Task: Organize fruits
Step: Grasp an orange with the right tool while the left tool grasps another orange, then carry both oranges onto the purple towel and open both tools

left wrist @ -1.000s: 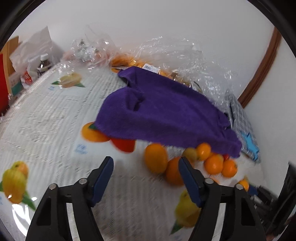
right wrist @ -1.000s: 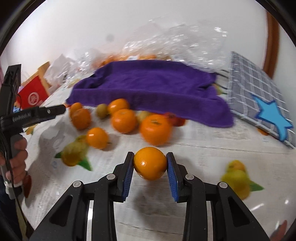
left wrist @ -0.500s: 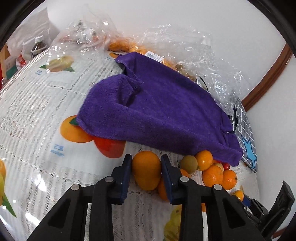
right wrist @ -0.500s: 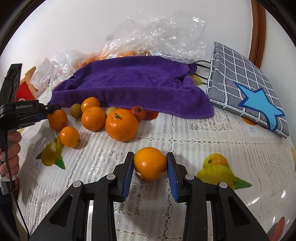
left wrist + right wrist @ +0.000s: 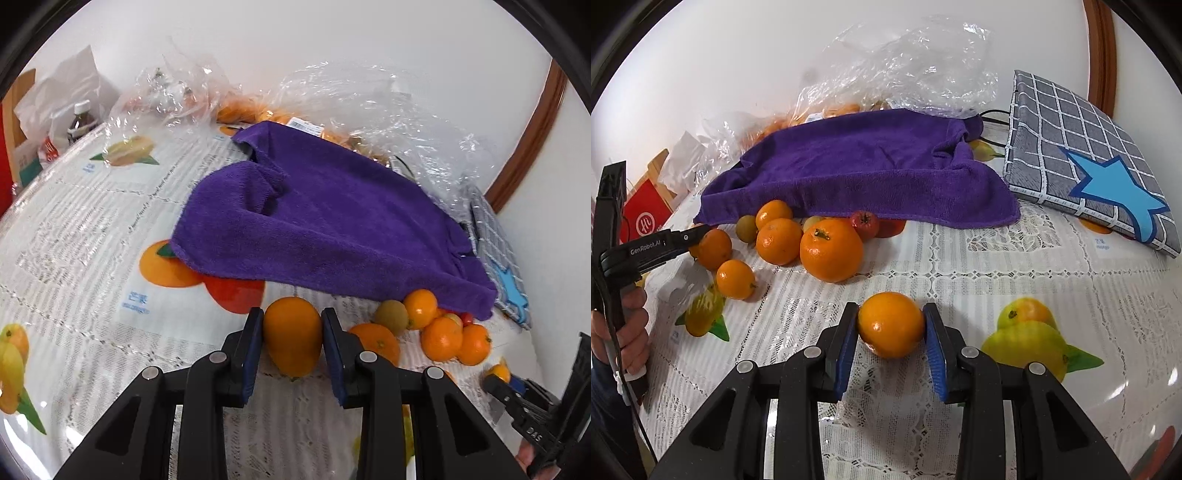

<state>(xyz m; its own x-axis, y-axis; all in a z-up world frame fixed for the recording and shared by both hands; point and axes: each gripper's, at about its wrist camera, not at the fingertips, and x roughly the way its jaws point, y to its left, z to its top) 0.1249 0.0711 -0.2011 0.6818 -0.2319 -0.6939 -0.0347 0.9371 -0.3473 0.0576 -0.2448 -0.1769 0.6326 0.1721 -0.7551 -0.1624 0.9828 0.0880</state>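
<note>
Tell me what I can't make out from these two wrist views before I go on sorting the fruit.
- Under the purple towel: both views; the cloth hides any fruit beneath.
- Inside the plastic bags: left wrist view; crinkled film and the towel blur the orange contents, so no count.
- Bottle: left wrist view; label too small.
- Checked bag: left wrist view; mostly behind the towel.

A towel [image 5: 860, 170] is being spread over the tabletop [image 5: 1015, 280], with loose fruits [image 5: 798, 243] lying along its near edge, plastic bags [image 5: 916, 66] piled behind it, and a checked bag [image 5: 1082, 162] lying to its right
</note>
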